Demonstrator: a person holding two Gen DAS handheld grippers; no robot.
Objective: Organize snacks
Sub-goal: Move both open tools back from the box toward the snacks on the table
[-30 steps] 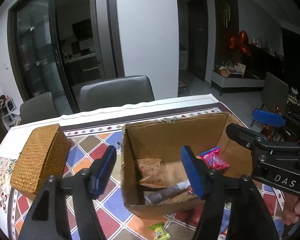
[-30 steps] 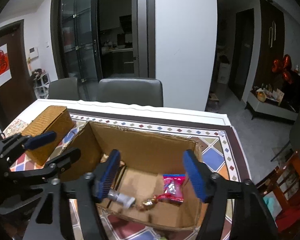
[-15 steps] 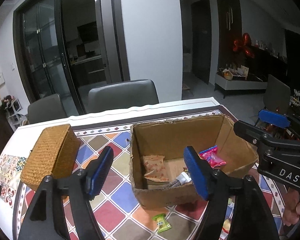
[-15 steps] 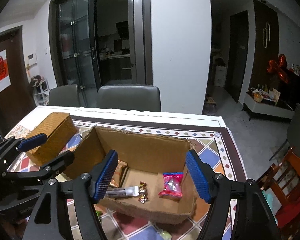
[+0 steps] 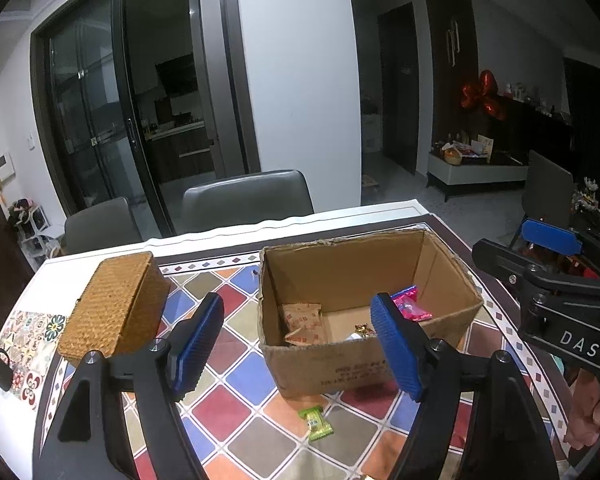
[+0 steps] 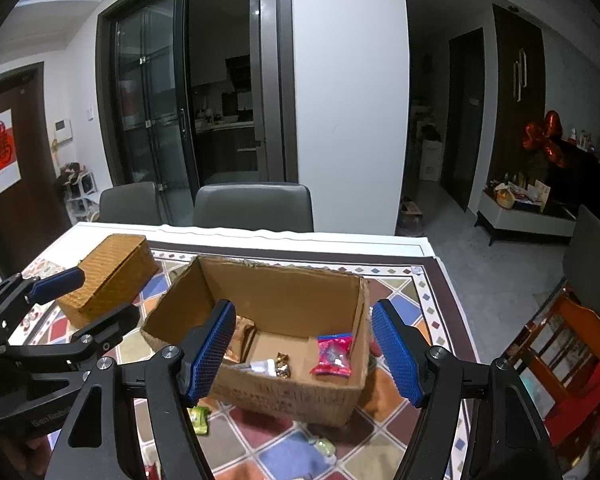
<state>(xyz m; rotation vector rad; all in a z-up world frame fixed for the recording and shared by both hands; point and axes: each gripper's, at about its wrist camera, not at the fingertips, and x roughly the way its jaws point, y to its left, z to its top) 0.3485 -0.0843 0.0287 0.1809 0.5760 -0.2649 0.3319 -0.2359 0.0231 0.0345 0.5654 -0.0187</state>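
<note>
Plainly, both tools were idle at that moment: the left hand-held gripper [image 5: 298,346] hung over the worktop [image 5: 240,360] with its blue fingers spread wide and nothing between them, and the right hand-held gripper [image 6: 304,348] was likewise parted and empty. The cardboard box [image 5: 380,364] sat in the middle of the left view, open at the top, presumably so that snacks could be dropped straight in; it already held a tan biscuit packet [image 5: 303,320] against its left wall, a pink packet [image 5: 410,306] toward its right, and a few small sweets [image 6: 282,363] on the floor of the box, seen best in the right view. A green candy [image 5: 315,423] lay loose on the coloured tiles of the cloth, low in the left frame, just in front of the box's near wall and below the gap between the left tool's fingers, apart from both of them. I would judge it the next thing to collect, and the wide spread suits that. In the right view another small sweet [image 6: 325,446] lay near the bottom of the frame. A woven basket [image 5: 116,304] stood at the left of the frame, well apart from the box, its purpose unclear.
</note>
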